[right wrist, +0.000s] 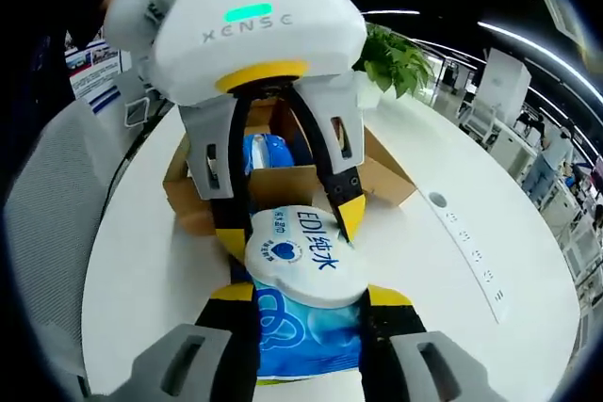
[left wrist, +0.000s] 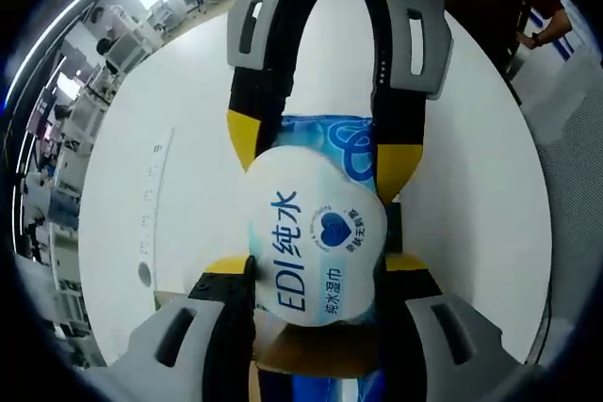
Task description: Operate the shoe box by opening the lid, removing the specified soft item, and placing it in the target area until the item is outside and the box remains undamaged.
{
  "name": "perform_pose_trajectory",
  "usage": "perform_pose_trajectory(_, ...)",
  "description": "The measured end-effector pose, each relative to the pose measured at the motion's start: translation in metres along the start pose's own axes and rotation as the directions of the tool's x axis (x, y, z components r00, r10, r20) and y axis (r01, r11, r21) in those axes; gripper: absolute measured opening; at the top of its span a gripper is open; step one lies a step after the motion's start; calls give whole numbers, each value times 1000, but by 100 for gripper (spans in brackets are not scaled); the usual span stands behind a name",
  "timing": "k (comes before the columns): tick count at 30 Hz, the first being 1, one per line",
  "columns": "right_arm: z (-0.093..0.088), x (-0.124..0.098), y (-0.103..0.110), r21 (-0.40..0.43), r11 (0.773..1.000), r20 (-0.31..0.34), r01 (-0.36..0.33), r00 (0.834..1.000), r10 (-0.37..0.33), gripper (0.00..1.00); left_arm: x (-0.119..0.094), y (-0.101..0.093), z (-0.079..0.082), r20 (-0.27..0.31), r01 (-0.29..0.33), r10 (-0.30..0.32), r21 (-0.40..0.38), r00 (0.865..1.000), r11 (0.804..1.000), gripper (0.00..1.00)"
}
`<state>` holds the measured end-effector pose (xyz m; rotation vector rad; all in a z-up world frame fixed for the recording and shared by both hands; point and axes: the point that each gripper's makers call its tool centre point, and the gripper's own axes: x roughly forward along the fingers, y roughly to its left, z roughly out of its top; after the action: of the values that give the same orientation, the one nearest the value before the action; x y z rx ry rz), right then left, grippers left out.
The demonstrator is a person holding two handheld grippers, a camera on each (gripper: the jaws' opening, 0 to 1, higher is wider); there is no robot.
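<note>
1. This looks like a big open office.
2. A large round white table [right wrist: 528, 261] stands in the middle of the room.
3. Rows of desks and chairs [right wrist: 513, 129] fill the space behind it.
4. Long strip lights [right wrist: 528, 40] run across a dark ceiling.
5. A green potted plant [right wrist: 396, 58] sits by the table.
6. A printed poster [right wrist: 92, 71] stands at one side.

Wipes pack [right wrist: 306, 322] pinched btwn both grippers, blocks centre. Open shoe box [right wrist: 283, 185] at 12 o'clock behind. White table [right wrist: 141, 261] free at 9 and 3 o'clock.
</note>
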<state>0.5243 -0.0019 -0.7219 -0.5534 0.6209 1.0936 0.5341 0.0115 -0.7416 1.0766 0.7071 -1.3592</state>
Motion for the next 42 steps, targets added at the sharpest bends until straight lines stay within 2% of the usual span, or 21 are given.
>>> perform_pose_trajectory(9,-7,5,1,1,1000,9,8,1000,-8,36,9,0,-3,-11,2,-2,8,1000,1000,50)
perform_pose_trajectory(14,-12,5,2,-10,1000,14,7,1000,-7,37,11,0,-2,6,-3,3,-6,1000,1000,51)
perform_pose_trajectory(25,-35,2,7,-34,999,-35,15,999,-16,39,17,-4,8,43,-3,3,7,999,1000,52)
perform_pose_trajectory(32,-35,-4,6,-68,997,-58,34,998,-38,40,17,-4,9,44,-10,9,10,999,1000,53)
perform_pose_trajectory(35,-35,-7,6,-52,997,-71,49,996,-53,41,17,-3,12,62,-12,13,-16,998,1000,55)
perform_pose_trajectory(37,-35,-10,6,-38,997,-84,63,994,-66,41,15,-3,14,86,-5,10,-60,996,998,56)
perform_pose_trajectory(42,-34,-13,14,-38,997,-111,68,991,-71,50,11,-8,15,83,-2,5,-38,997,999,59)
